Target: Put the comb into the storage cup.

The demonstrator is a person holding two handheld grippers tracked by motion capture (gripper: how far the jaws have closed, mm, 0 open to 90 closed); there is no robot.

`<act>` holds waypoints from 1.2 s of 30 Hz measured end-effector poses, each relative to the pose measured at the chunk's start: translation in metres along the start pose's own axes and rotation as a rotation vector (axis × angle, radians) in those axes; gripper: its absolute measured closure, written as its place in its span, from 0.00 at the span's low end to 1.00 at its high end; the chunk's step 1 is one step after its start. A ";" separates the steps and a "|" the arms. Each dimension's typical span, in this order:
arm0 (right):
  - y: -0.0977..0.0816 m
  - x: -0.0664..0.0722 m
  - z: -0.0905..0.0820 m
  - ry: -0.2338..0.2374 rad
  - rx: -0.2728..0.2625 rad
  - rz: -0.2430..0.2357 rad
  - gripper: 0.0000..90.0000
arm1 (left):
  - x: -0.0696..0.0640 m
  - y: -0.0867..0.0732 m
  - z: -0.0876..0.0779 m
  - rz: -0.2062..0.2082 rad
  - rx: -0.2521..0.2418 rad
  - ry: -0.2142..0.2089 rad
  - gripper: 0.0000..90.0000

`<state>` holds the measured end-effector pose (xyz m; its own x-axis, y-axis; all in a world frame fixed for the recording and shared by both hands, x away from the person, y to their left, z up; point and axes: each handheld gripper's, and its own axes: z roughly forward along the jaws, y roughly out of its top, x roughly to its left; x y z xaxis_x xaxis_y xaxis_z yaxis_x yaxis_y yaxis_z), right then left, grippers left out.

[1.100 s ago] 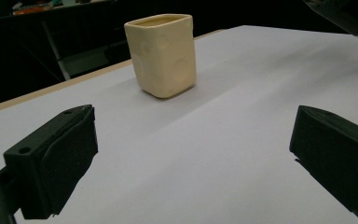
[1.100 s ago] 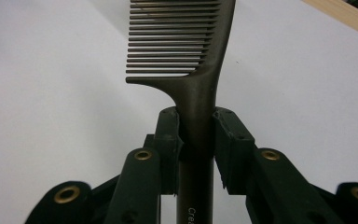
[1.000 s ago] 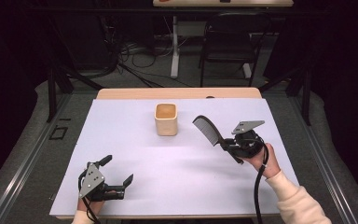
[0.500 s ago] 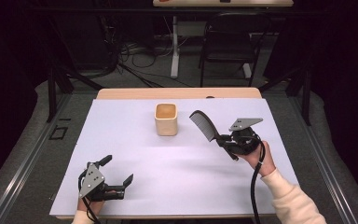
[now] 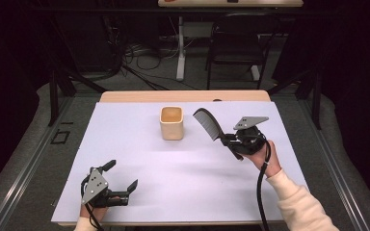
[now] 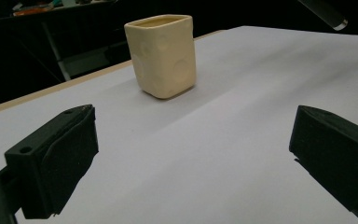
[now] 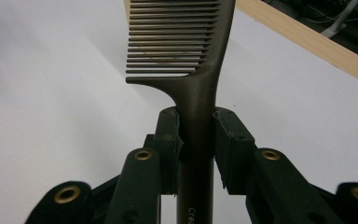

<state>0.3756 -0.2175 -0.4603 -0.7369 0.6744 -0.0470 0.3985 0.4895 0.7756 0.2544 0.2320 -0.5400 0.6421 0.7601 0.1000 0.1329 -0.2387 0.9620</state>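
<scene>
Cream cup (image 5: 172, 123) only obstacle standing on worktop (image 5: 125, 144), near far edge, centre. Wide bare sheet seen between cup and left tool (image 5: 124, 177). Comb (image 5: 208, 123) held raised just right of cup by right tool (image 5: 227, 140); narrow gap left between.

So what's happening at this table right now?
A person holds a gripper in each hand. The right gripper is clamped on the handle of a dark comb, lifted off the white table cover to the right of a cream square cup. The left gripper sits open near the front edge, holding nothing.
</scene>
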 end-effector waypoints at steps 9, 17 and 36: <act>0.012 -0.001 0.004 -0.006 -0.008 -0.006 0.80 | 0.000 0.000 0.000 0.002 -0.003 -0.002 0.01; 0.020 0.000 0.008 -0.008 -0.012 -0.012 0.80 | 0.000 0.000 0.000 0.005 -0.002 -0.002 0.01; 0.037 -0.002 0.017 -0.003 -0.029 0.001 0.80 | 0.000 0.000 0.000 0.000 -0.002 -0.003 0.01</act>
<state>0.4016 -0.1914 -0.4419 -0.7349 0.6765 -0.0477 0.3832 0.4723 0.7937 0.2545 0.2320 -0.5400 0.6444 0.7583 0.0991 0.1312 -0.2373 0.9625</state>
